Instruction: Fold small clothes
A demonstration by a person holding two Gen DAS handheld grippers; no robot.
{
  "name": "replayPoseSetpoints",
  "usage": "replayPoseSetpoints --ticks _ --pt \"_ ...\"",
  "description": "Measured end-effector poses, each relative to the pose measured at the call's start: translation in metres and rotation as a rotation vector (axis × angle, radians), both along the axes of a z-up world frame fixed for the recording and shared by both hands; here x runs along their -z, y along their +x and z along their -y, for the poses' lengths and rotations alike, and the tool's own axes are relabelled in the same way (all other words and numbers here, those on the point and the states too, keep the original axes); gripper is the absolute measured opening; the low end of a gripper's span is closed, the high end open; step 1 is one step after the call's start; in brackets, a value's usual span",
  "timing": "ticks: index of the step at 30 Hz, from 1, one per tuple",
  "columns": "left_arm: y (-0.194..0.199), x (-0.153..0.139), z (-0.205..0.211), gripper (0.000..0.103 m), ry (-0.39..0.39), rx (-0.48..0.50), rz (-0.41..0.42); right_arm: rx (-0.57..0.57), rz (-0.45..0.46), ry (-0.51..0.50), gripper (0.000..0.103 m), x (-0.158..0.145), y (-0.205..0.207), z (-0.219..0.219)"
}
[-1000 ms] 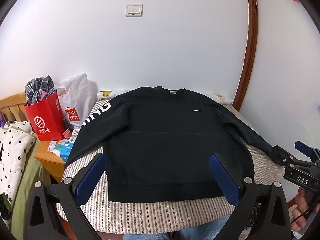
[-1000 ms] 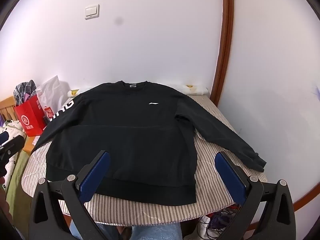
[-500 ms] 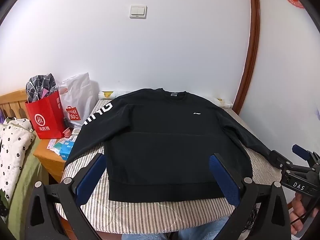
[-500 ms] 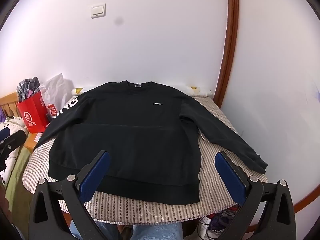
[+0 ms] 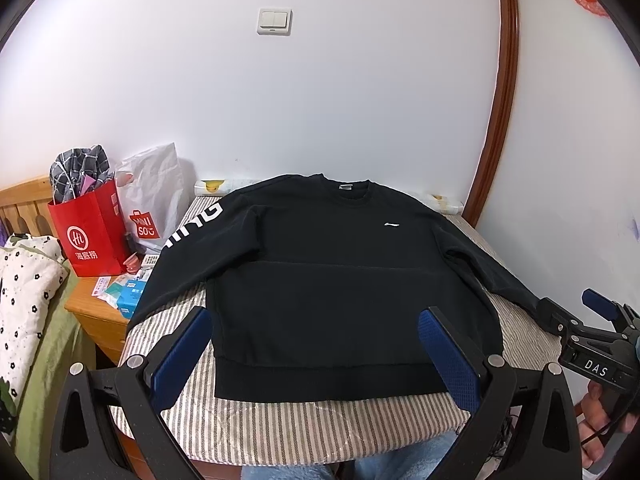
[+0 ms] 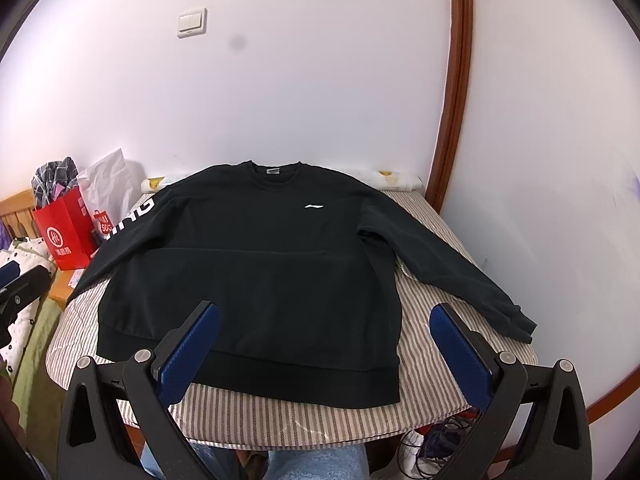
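Red paper of a shopping bag [image 5: 90, 236] stands at about nine o'clock in the left wrist view, on a wooden bedside cabinet [image 5: 92, 312], with checked fabric [image 5: 78, 172] stuffed into its open top. Just behind it leans a white plastic bag [image 5: 154, 196] with a red logo; what is inside that one cannot be made out. Small packets and boxes [image 5: 124, 292] lie on the cabinet in front of the bags.

At six o'clock, the left gripper [image 5: 316, 354] has its blue-padded jaws spread wide, holding nothing, poised above the near hem of the black sweatshirt [image 5: 332, 280] without touching it. The right gripper [image 6: 322, 350] is equally wide apart and empty, near the hem's right corner. In the left view it shows at three o'clock, held in a hand [image 5: 600, 412] just beside the right sleeve's cuff.

The sweatshirt lies flat, front up, on a striped table cover [image 6: 312, 408], collar toward twelve o'clock, both sleeves spread outward; the left sleeve with white lettering hangs over the edge toward the cabinet.

Farther off at twelve o'clock, a white wall carries a light switch [image 5: 274, 21], and a curved brown wooden trim [image 6: 454, 92] rises at one o'clock.
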State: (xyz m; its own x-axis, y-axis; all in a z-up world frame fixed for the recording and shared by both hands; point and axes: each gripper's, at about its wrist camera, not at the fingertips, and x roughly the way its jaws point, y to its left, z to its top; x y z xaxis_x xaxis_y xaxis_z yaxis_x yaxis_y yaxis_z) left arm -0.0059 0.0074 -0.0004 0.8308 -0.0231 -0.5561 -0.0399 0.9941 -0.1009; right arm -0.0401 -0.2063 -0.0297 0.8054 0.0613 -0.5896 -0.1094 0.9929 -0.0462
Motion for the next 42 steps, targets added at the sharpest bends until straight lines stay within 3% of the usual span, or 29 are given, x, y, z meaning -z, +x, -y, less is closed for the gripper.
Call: replayPoseSetpoints --ticks 42 --pt "0.0008 0.0037 0.0011 0.103 -0.002 0.003 0.000 -0.007 0.009 -0.001 0.103 -0.0037 -0.0004 0.0029"
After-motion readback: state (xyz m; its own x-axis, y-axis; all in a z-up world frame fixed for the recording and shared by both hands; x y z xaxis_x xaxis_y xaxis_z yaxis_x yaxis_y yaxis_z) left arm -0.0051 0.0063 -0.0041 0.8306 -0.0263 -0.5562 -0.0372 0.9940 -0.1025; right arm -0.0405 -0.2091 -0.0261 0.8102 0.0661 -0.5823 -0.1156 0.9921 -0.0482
